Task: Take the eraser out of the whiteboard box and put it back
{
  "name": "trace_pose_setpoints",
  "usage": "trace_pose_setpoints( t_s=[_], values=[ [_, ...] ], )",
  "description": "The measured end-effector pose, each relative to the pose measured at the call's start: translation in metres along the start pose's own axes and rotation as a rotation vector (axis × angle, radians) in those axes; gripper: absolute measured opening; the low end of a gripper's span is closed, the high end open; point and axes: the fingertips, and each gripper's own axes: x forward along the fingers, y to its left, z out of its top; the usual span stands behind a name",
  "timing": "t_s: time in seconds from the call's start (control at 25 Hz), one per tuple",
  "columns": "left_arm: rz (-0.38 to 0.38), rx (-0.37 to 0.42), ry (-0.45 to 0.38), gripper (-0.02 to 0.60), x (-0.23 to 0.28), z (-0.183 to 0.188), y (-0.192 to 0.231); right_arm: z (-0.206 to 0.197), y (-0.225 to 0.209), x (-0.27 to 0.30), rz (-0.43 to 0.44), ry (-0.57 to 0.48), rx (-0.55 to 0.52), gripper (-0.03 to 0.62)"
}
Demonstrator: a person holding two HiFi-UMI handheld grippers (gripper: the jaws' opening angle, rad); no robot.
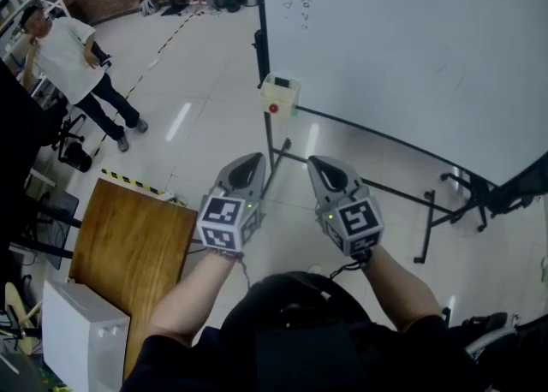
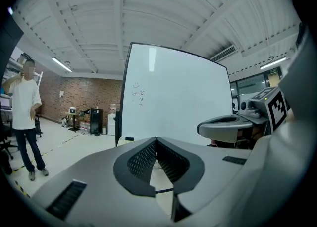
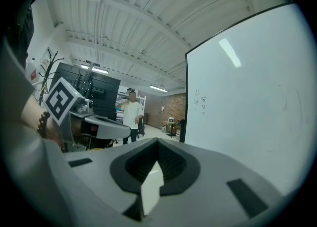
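- Grey left tool (image 1: 253, 163) sits low and centre in the head view. Its jaws are pressed together at the tips with nothing between them, and its own view (image 2: 156, 141) shows the same.
- The right tool (image 1: 320, 165), just beside it toward the right, has its tips meeting too (image 3: 158, 144) and carries nothing that I can make out. The pale wedge under the tips looks like floor seen through the gap.
- Both tools point up-frame toward the whiteboard box (image 1: 280, 96), a cream holder with a red dot at the lower left corner of the whiteboard (image 1: 411, 48). It is well apart from the tips.
- A small dark strip at the top of the box is probably the eraser (image 1: 282, 82), lying in the box, though it is too small to be sure.
- That fits two stages alike: an eraser waiting to be lifted out, or one set back in.
- By my judgement the eraser is light, with a stiff plastic back and a soft felt face, and is not fragile. Its smooth sides may slip in the pads.
- The best hold is probably across its narrow width, on the hard back near the middle, not on the felt.
- The box looks lightly mounted, so a sideways tug could shift it. Straight up and down seems safer.
- Far off at the upper left stands a person (image 1: 64, 52) in a white shirt, well clear.
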Motion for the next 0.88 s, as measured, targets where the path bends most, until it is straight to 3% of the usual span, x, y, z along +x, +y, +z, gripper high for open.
trace_pose_setpoints(
  t_s=[0.88],
  values=[
    [-0.038, 0.010, 0.003, 0.000, -0.021, -0.005, -0.007, 0.007, 0.019, -0.010, -0.017, -0.003, -0.052, 0.017]
  ],
)
